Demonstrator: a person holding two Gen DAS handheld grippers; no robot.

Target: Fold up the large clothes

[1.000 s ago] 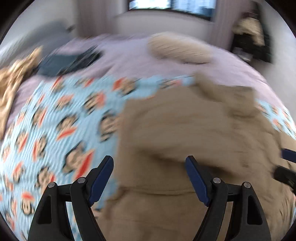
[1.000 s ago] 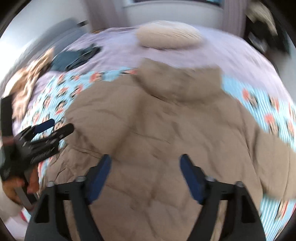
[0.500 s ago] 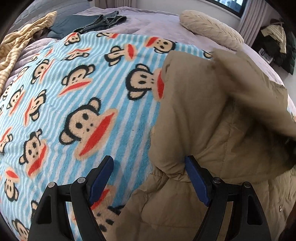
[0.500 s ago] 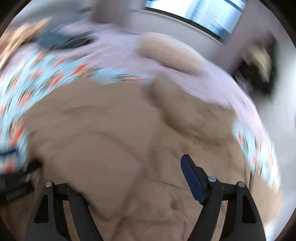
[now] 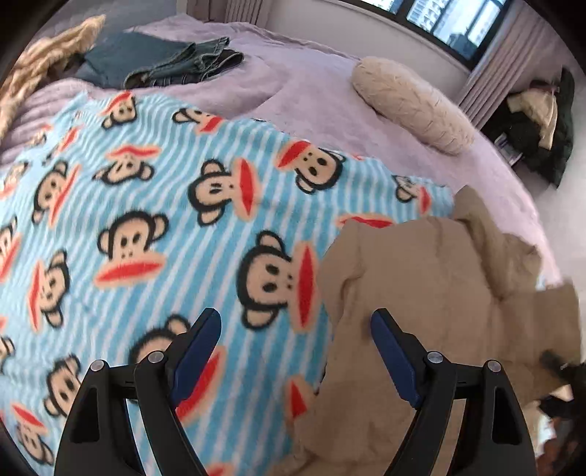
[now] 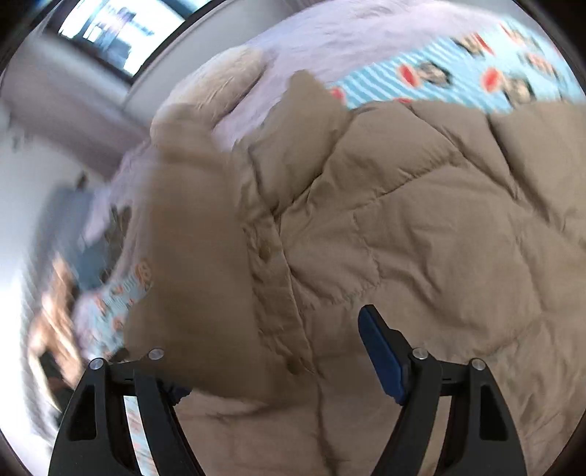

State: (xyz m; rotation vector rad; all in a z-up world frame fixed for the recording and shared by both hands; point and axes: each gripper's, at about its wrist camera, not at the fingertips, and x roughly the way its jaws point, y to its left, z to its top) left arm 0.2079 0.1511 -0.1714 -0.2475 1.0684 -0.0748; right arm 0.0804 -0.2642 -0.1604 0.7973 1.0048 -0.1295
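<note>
Tan quilted fabric marks the task's garment, a padded jacket (image 6: 421, 227), lying on a blue-and-white striped blanket printed with monkey faces (image 5: 154, 227), which is spread over a lilac bedcover (image 5: 311, 84). In the right wrist view the jacket fills most of the frame, its stitched panels toward the right and a blurred flap of the same fabric raised at the left. The right gripper (image 6: 278, 351) has jacket fabric between its jaws, which are closing; the flap covers the left finger, so whether the pads already press the cloth cannot be told. In the left wrist view the jacket occupies the lower right, its edge lying on the blanket. The left gripper (image 5: 295, 351) hovers with its jaws wide and opening, the left finger over the blanket and the right finger over the jacket's edge, gripping nothing. Beyond the blanket, on the bedcover, lie a cream textured pillow (image 5: 410, 102), folded dark jeans (image 5: 175, 62) and a tan knitted throw (image 5: 40, 69). Grey curtains (image 5: 501, 58) hang beside a window (image 5: 439, 18).
</note>
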